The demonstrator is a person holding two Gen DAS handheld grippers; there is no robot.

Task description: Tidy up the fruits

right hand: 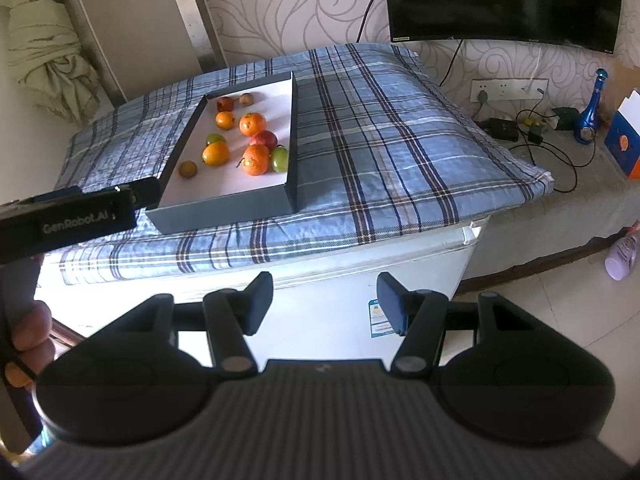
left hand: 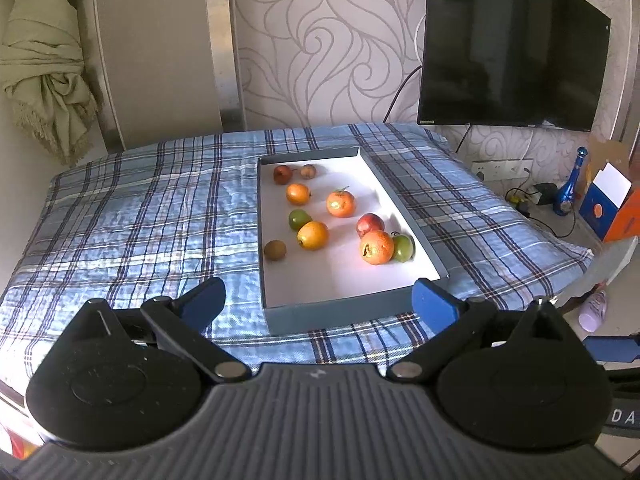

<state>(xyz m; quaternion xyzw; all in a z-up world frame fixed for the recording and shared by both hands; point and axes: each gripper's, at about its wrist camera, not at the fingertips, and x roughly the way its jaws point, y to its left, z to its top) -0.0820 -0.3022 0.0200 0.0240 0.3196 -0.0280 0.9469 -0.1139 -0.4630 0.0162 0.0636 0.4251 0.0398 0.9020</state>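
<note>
1. A gray tray (left hand: 340, 312) with a white floor sits on a blue checked cloth (left hand: 140, 220).
2. All the fruits lie loose inside the tray: a big orange (left hand: 376, 247) touches a green fruit (left hand: 404, 248), with a red apple (left hand: 370, 224) just behind them.
3. A brown kiwi (left hand: 275, 249) lies alone by the left wall.
4. The left gripper (left hand: 320, 300) hangs near the tray's front wall, fingers wide apart, holding nothing.
5. The right gripper (right hand: 325, 300) hangs lower, in front of a white cabinet (right hand: 340, 280), fingers apart and empty too.

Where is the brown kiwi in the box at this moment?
In the left wrist view the kiwi lies alone by the left wall of the box, nearest the camera, just below-left of the yellow-orange fruit.
</note>
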